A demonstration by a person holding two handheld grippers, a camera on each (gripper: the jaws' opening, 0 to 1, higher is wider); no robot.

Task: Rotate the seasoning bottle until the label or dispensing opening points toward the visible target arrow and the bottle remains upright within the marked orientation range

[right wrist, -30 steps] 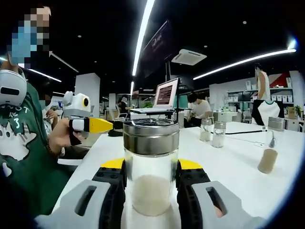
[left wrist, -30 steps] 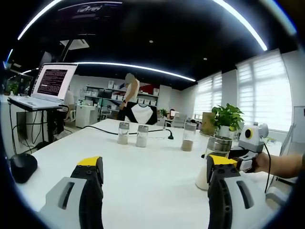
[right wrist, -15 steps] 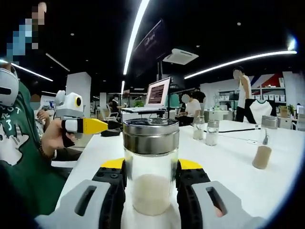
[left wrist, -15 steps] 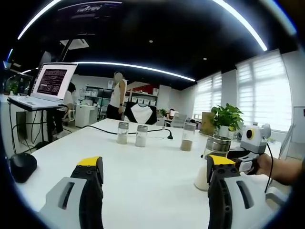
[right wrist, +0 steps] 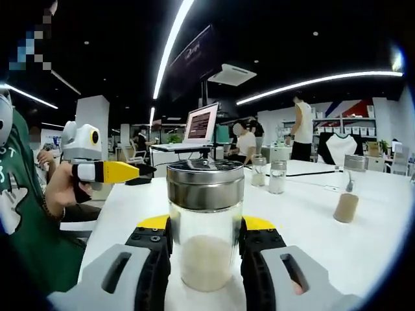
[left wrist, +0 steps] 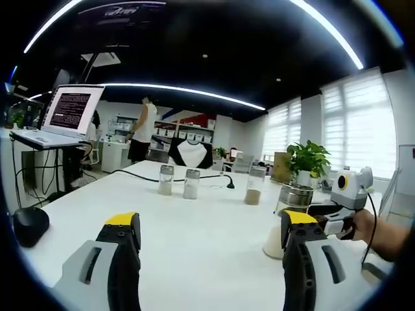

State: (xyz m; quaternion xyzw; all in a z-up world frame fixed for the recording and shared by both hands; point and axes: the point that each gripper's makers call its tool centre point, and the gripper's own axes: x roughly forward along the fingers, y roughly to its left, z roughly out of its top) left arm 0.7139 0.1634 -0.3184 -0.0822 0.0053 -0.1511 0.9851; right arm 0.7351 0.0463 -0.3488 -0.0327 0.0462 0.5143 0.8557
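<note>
Here the right gripper (right wrist: 204, 249) clamps the seasoning bottle (right wrist: 205, 223) low on its glass, upright on the white table (right wrist: 305, 214), a hold that suits turning it about its axis. The left gripper (left wrist: 211, 243) hovers apart, jaws spread and empty. Beyond stand 3 spare jars (left wrist: 166, 180). I see no arrow or label.

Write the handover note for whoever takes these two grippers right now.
Right gripper: shut on the seasoning bottle, upright on the white table, jaws against its glass sides.
Left gripper: open, holding nothing, hovering over the table beside it.
Three other shakers stand further back.
Done: bottle gripped. No label, dispensing opening or target arrow can be made out, so alignment is unconfirmed.
Left: find the arrow, turn the bottle toward it, keep it upright, release.
</note>
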